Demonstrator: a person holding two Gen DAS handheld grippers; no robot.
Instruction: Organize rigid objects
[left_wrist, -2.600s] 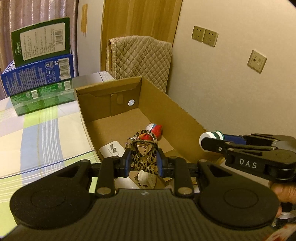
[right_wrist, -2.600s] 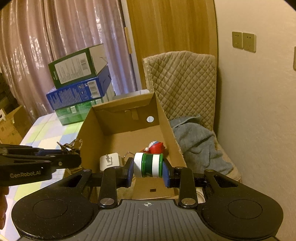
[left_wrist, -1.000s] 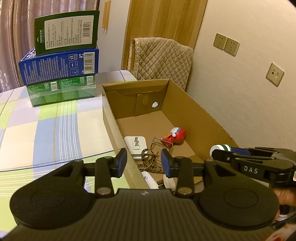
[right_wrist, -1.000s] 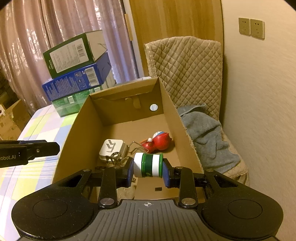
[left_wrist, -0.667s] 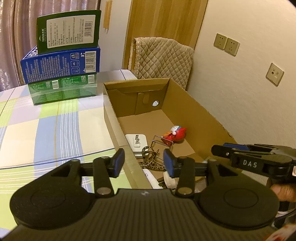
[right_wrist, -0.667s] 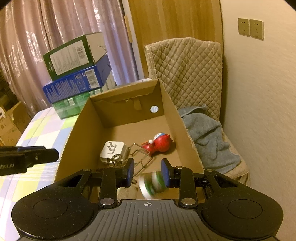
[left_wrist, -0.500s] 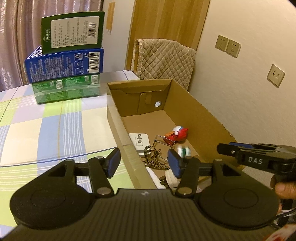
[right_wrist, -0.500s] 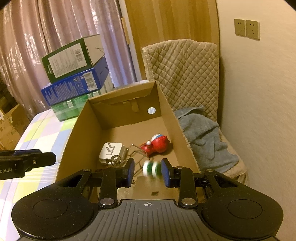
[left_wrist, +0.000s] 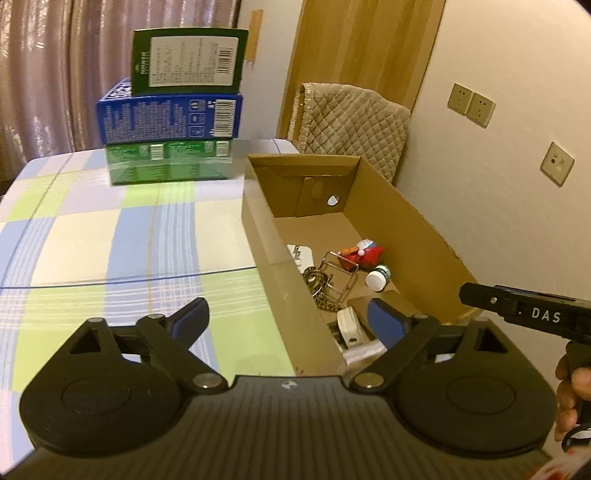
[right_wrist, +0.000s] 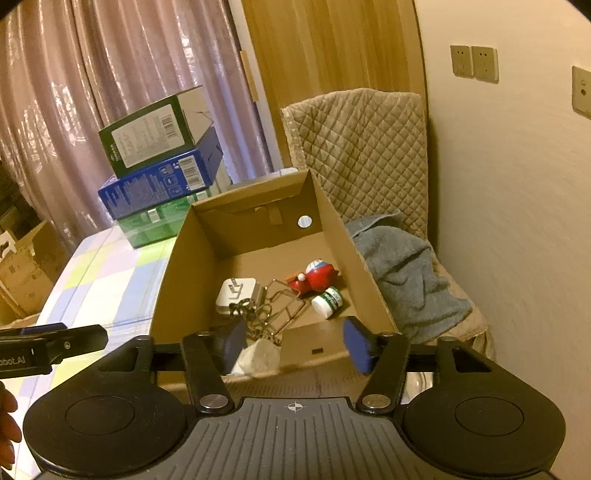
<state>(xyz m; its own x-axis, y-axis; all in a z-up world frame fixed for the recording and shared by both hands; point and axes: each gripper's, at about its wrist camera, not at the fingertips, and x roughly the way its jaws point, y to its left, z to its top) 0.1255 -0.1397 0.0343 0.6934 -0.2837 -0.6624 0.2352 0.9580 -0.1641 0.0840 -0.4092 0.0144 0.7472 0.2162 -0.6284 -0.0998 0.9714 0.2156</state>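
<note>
An open cardboard box (left_wrist: 417, 225) (right_wrist: 192, 236) stands on the checked tablecloth. Inside lie a small green-and-white bottle (left_wrist: 378, 276) (right_wrist: 328, 301), a red toy (left_wrist: 364, 252) (right_wrist: 316, 275), a white plug (right_wrist: 236, 291) (left_wrist: 302, 253), a wire frame (right_wrist: 282, 310) with a patterned cord (left_wrist: 319, 291), and white pieces at the near end (left_wrist: 349, 328). My left gripper (left_wrist: 290, 317) is open and empty above the box's near left corner. My right gripper (right_wrist: 293, 343) is open and empty above the box's near end.
Three stacked cartons (left_wrist: 170, 122) (right_wrist: 159, 166) stand at the table's far side. A chair with a quilted cover (right_wrist: 362, 147) and a grey towel (right_wrist: 406, 273) stands right of the box, against the wall. A brown carton (right_wrist: 22, 273) sits on the floor at left.
My right gripper opened and the green-and-white bottle fell into the box beside the red toy. My left gripper let go of the patterned cord earlier, opened wider and drew back.
</note>
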